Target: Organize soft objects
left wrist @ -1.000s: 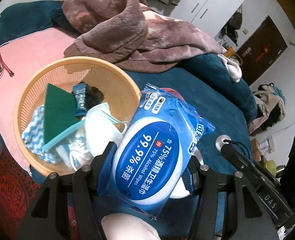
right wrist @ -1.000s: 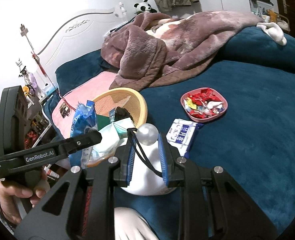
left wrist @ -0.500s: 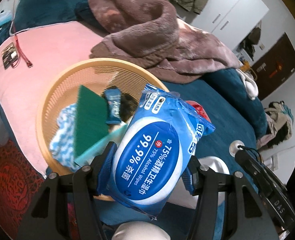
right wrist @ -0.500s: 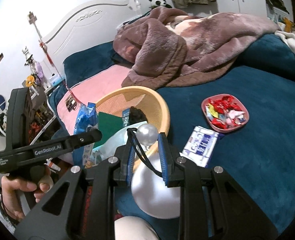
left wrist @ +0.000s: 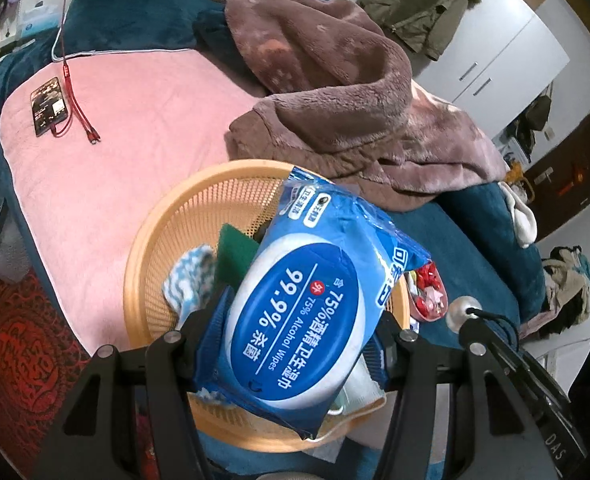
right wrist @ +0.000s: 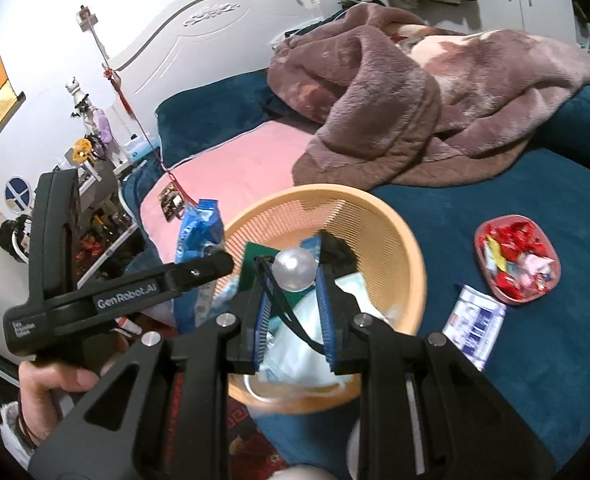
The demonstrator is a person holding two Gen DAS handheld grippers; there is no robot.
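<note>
The left gripper (left wrist: 295,344) is pinching the alcohol wipes pack (left wrist: 307,304) above the orange basket (left wrist: 155,248) (already part-filled); releasing looks next.

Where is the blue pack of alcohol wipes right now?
The alcohol wipes pack is clamped in the left gripper, held over the near rim of the orange basket; in the right wrist view it shows edge-on at left.

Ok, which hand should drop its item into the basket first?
Left, probably. The left gripper holds the wipes pack right over the basket. The right gripper pinches a pearl hair tie, also above the basket but nearer its front rim.
</note>
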